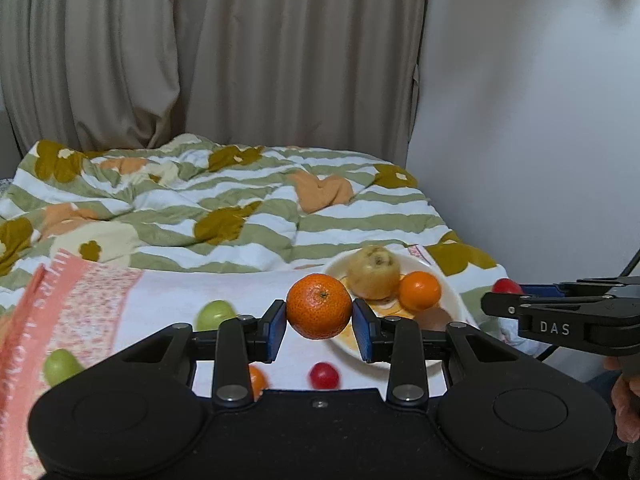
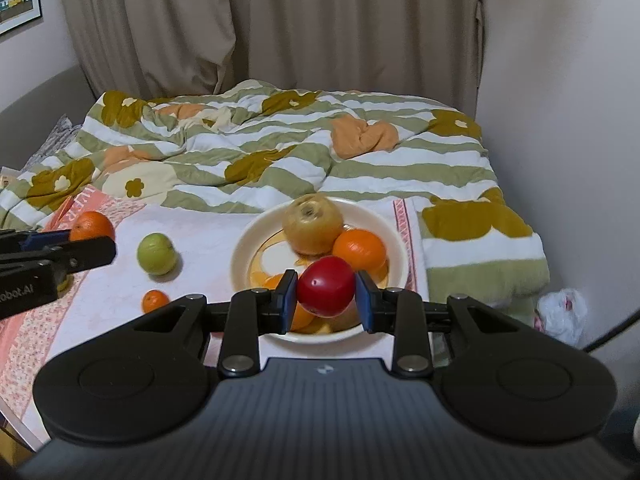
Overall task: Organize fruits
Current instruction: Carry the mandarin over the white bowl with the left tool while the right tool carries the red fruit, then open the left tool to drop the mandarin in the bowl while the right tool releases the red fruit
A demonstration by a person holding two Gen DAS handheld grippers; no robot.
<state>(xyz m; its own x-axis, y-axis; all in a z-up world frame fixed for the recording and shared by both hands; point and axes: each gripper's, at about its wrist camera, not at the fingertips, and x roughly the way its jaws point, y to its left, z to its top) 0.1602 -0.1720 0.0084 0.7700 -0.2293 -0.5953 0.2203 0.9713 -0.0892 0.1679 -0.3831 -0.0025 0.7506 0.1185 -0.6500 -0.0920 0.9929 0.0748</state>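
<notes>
Left claw clamps orange. Right claw clamps red fruit above plate. Pear at plate's 12 o'clock.

Duvet: green and white stripes, ochre, orange and cream flowers. 
Towel: white centre, pink floral border, salmon edge with pale lettering. 
Plate: cream. 
Pear: yellow-brown. 
Mandarin: orange, between blue pads. 
Red fruit: glossy red. 
Green fruit: pale green. 
Curtain: beige. 
Gripper bodies: black.
</notes>
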